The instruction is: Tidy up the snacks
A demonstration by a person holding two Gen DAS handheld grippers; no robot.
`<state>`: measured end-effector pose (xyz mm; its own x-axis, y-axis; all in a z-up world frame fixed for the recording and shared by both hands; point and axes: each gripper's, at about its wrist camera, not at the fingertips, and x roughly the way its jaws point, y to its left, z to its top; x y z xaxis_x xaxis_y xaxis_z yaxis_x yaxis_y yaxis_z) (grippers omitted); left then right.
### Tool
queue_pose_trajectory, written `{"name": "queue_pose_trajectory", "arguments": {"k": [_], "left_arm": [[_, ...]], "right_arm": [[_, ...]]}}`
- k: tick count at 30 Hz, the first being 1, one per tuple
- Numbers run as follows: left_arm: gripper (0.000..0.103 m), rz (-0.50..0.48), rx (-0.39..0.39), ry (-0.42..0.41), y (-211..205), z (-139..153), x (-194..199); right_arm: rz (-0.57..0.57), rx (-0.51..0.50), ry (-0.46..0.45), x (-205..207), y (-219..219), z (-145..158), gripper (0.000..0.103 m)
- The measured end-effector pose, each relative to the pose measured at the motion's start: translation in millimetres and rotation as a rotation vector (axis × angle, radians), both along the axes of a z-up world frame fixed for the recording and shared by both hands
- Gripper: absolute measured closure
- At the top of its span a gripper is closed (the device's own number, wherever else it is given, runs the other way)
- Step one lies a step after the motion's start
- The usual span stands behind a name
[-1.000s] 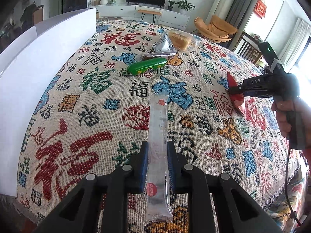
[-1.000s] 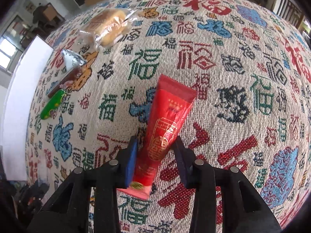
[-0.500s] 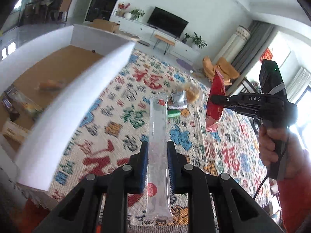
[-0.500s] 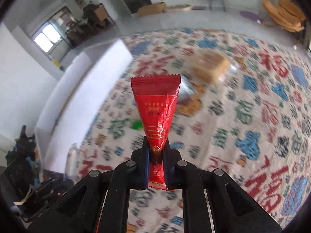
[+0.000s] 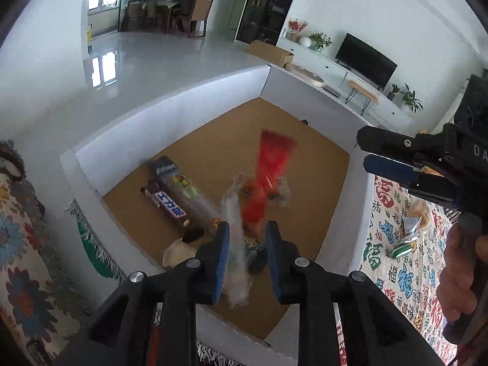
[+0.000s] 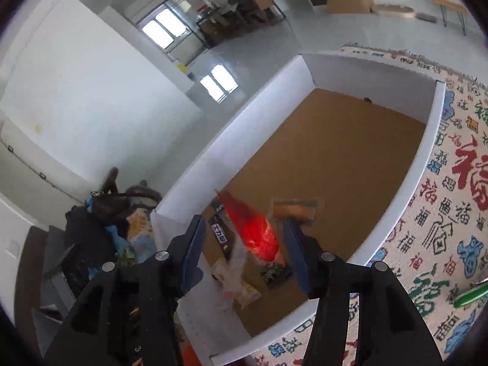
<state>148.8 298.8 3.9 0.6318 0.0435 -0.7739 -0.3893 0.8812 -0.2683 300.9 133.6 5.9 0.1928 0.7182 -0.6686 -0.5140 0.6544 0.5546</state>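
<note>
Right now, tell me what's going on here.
A person holding a gripper in each hand is sorting snacks into a white box at the edge of a patterned cloth. Both grippers are over the box. The right gripper has just been opening, and its red packet is blurred, clear of the fingers. The left gripper has also begun opening, with a clear packet blurred between its fingers. Other snacks already lie in the box; a green packet remains on the cloth.

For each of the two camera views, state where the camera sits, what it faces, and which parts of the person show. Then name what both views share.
Left wrist: on the left gripper, facing down into the white box; right gripper and hand show.
Right wrist: on the right gripper, facing down into the box; only its own fingers show.
Shared: box, red packet, clear packet, patterned cloth.
</note>
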Motion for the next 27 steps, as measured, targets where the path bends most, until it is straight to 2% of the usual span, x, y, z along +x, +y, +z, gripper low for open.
{"name": "queue_pose_trajectory", "arguments": {"k": [2, 3, 4, 5, 7, 9, 11, 13, 16, 20, 21, 24, 27], "left_arm": [[0.06, -0.005, -0.005, -0.017, -8.0, -5.0, -9.8], [0.038, -0.006, 0.002, -0.027, -17.1, -5.2, -14.0], [0.02, -0.015, 0.006, -0.053, -31.6, -2.8, -17.7], [0.016, -0.031, 0.002, -0.082, -42.2, 2.9, -21.9], [0.015, -0.097, -0.022, -0.134, -76.4, 9.5, -27.4], [0.015, -0.199, -0.063, -0.177, -116.8, 12.7, -29.4], [0.006, -0.307, -0.088, -0.198, -158.3, 10.1, -27.5], [0.003, -0.424, -0.09, -0.186, -201.6, 0.1, -20.9], [0.003, -0.556, 0.001, -0.092, -263.3, -32.6, -3.0], [0.003, -0.568, 0.116, 0.024, -300.8, -74.3, 24.4], [0.003, -0.566, 0.134, 0.044, -304.0, -82.5, 28.3], [0.004, -0.55, 0.197, 0.088, -305.2, -103.2, 36.1], [0.004, -0.526, 0.198, 0.123, -296.9, -117.2, 37.0]], "right_arm": [[0.002, -0.001, -0.033, -7.1, -8.6, -7.6, 0.046], [0.001, -0.02, -0.063, -12.2, -20.5, -9.9, 0.045], [-0.002, -0.054, -0.102, -17.3, -33.8, -13.4, 0.041], [-0.007, -0.092, -0.138, -23.2, -48.7, -17.6, 0.039], [-0.033, -0.186, -0.204, -36.6, -88.4, -31.7, 0.038], [-0.078, -0.283, -0.23, -46.4, -138.7, -51.7, 0.038], [-0.157, -0.378, -0.229, -58.3, -197.0, -74.2, 0.038], [-0.262, -0.451, -0.21, -75.6, -257.1, -97.0, 0.038], [-0.427, -0.516, -0.183, -102.9, -333.1, -121.7, 0.038], [-0.618, -0.526, -0.153, -133.2, -401.0, -135.5, 0.038], [-0.639, -0.512, -0.178, -141.1, -407.6, -136.4, 0.038], [-0.658, -0.572, -0.217, -145.6, -407.2, -136.4, 0.03], [-0.671, -0.609, -0.22, -140.8, -402.0, -133.8, 0.02]]}}
